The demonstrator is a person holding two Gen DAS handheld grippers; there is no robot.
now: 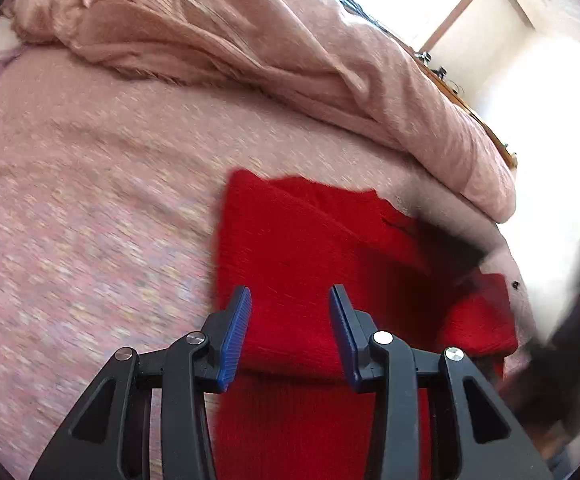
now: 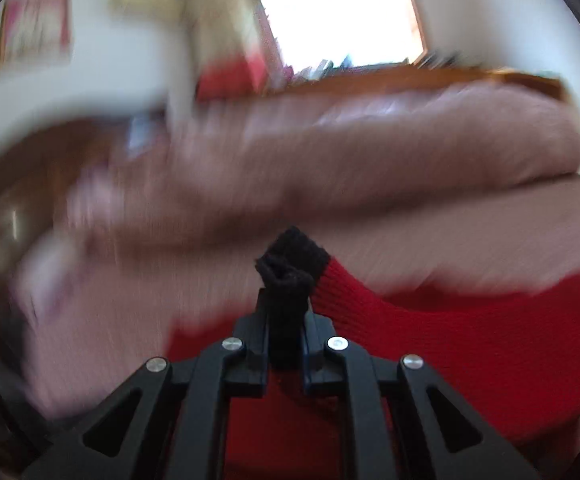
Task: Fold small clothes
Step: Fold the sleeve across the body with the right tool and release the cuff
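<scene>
Fingers of the right gripper (image 2: 286, 312) are pinching the red garment's (image 1: 310, 248) black cuff (image 2: 292, 256) for folding (left gripper (image 1: 290, 304) is hovering above it, wide open, empty).

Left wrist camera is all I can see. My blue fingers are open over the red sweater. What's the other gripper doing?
Observer: The right gripper is shut on the black cuff of the red sweater.
Operator: Is the cuff flat?
Observer: No, it is bunched up between the fingers.
Operator: Is the sleeve on the bed?
Observer: By the cuff it looks lifted; the right wrist view is too blurred to be sure.
</scene>
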